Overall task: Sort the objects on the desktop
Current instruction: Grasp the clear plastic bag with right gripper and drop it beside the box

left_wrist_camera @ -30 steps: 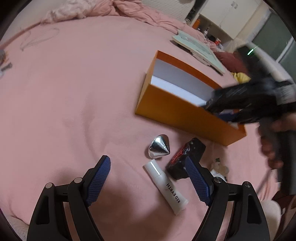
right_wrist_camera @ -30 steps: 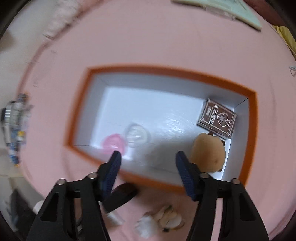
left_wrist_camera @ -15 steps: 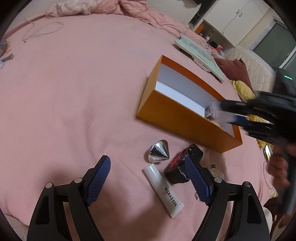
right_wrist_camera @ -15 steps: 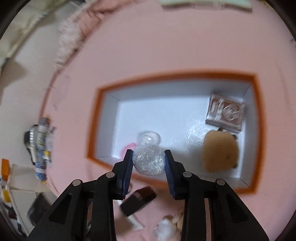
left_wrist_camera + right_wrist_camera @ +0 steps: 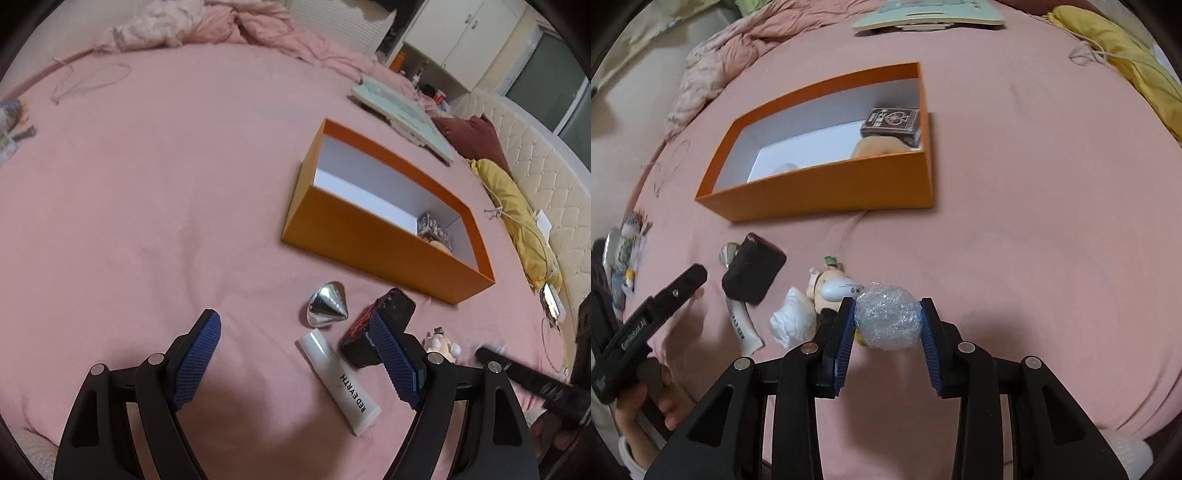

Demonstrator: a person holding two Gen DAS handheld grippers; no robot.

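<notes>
An orange box (image 5: 388,236) with a white inside lies on the pink bed. In it are a dark card deck (image 5: 892,122) and a brown plush (image 5: 877,147). My right gripper (image 5: 888,312) is shut on a clear crinkled plastic ball (image 5: 886,325), low over the bed in front of the box. Just left of it lie a small figurine (image 5: 833,286) and a white lump (image 5: 792,323). My left gripper (image 5: 295,358) hangs open over a white tube (image 5: 340,380), near a silver cone (image 5: 327,304) and a black block (image 5: 384,314).
A pale green book (image 5: 402,110) lies beyond the box. Yellow cloth with a cable (image 5: 517,221) is at the right, beside a padded headboard. Crumpled pink bedding (image 5: 713,70) sits at the far edge. A hand (image 5: 653,391) holds the left gripper's handle.
My right gripper went from open above the box to shut on the clear ball, then drew back to the near side of the box. The left gripper stayed open and shifted only slightly.
</notes>
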